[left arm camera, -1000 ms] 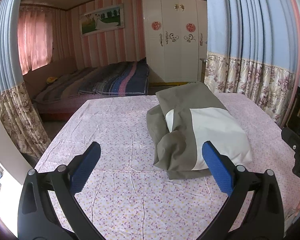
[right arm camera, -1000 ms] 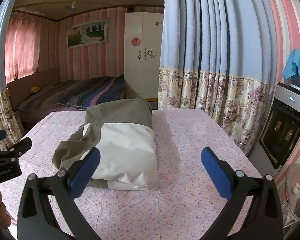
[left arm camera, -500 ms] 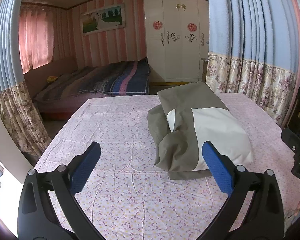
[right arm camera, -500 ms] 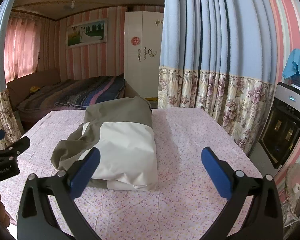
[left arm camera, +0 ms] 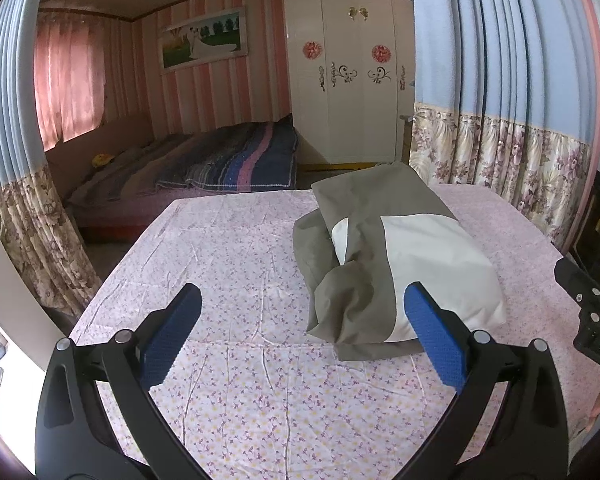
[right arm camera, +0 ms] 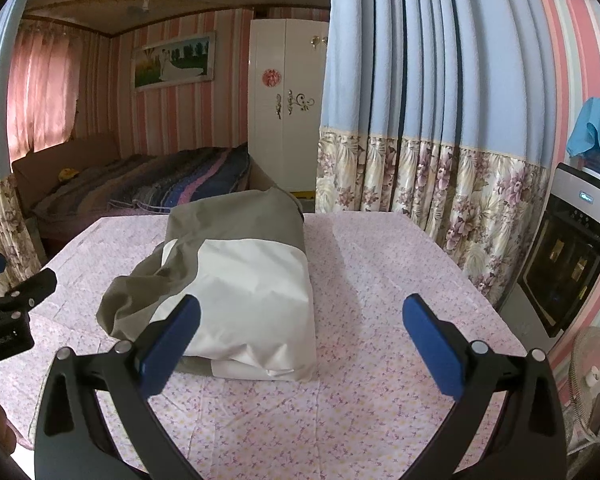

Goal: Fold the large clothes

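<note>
A folded olive-green and white garment (left arm camera: 396, 256) lies in a thick bundle on the table covered by a pink flowered cloth (left arm camera: 235, 264). The right wrist view shows the same garment (right arm camera: 239, 280) just ahead, left of centre. My left gripper (left arm camera: 302, 338) hangs open above the cloth, near and left of the bundle, with nothing between its blue pads. Over the cloth, my right gripper (right arm camera: 300, 342) is open too, its left pad (right arm camera: 171, 340) in front of the bundle's near edge. Each gripper shows at the edge of the other's view.
Blue curtains with flowered hems (right arm camera: 420, 160) hang close behind the table on the right. A bed with a striped blanket (left arm camera: 227, 160) and a white wardrobe (left arm camera: 348, 80) stand beyond. A dark appliance (right arm camera: 568, 264) and a fan (right arm camera: 588, 376) stand at the right.
Both views have drifted very slightly; the bundle lies as before. Both grippers stay open and hold nothing.
</note>
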